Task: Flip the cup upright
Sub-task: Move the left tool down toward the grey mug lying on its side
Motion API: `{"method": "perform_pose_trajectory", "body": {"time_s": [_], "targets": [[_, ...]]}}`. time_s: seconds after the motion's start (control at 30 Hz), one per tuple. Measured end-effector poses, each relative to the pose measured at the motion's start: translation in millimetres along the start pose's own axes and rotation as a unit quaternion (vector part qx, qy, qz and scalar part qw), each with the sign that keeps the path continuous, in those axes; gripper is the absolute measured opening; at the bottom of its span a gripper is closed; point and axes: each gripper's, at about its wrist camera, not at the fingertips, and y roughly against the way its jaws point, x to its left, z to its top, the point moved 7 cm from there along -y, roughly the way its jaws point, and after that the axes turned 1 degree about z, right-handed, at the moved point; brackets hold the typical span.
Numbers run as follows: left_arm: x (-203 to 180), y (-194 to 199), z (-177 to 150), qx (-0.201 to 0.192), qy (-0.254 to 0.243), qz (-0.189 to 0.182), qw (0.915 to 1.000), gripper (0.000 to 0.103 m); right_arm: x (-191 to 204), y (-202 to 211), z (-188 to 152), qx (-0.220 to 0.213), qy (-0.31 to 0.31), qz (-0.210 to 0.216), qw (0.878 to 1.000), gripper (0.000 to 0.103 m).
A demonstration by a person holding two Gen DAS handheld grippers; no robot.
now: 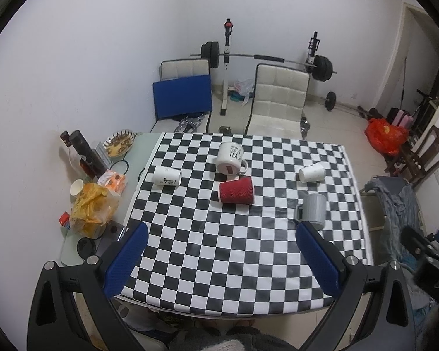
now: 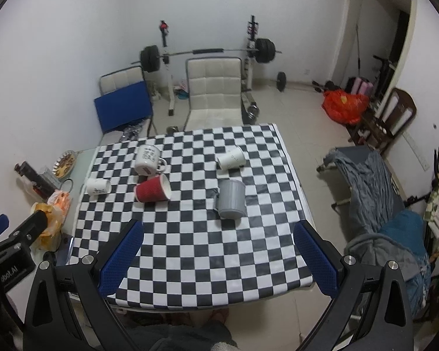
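Both grippers hung high above the near edge of the bench point(image 1: 248, 298), looking down and forward at it. The left gripper point(image 1: 221, 237) had its blue pads spread wide apart, and nothing was between them. The right gripper point(image 2: 219, 235) was spread wide too and held nothing. Neither one touched a cup.

The bench wore a black and white checkered cloth point(image 2: 190, 263). Five cups were on it. The red cup point(image 1: 236, 193) lay on its side near the middle. Just behind it, the big white mug point(image 1: 229, 157) with black letters was tipped over, handle to the right. A small white cup point(image 1: 166, 175) lay on its side near the left edge. Another white cup point(image 1: 312, 172) lay on its side toward the right edge. The grey mug point(image 1: 313, 211) sat mouth down, nearer the right edge and closer to the grippers than the others.

The left view showed the bare left strip of the bench with a bag of chips point(image 1: 93, 207) and dark bottles point(image 1: 82, 152), and a bit of the right gripper at its right edge. The right view showed a grey cloth over a folding frame point(image 2: 365, 181) on the floor to the right, and part of the left gripper at its left edge.
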Motion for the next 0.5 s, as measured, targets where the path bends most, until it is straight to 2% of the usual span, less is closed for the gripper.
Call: {"method": "perform_pose_trajectory", "body": {"time_s": [0.07, 0.23, 0.5], "targets": [[-5, -21, -1, 0.013, -0.004, 0.011, 0.9998, 0.103, -13, -14, 0, 0.015, -0.012, -0.011, 1.0, 0.103], [-23, -76, -16, 0.053, -0.03, 0.029, 0.9977, 0.103, -52, -80, -16, 0.07, -0.039, -0.048, 0.996, 0.103], [-82, -159, -35, 0.115, -0.096, 0.034, 0.9881, 0.103, -113, -199, -49, 0.158, -0.059, -0.087, 0.982, 0.103]]}}
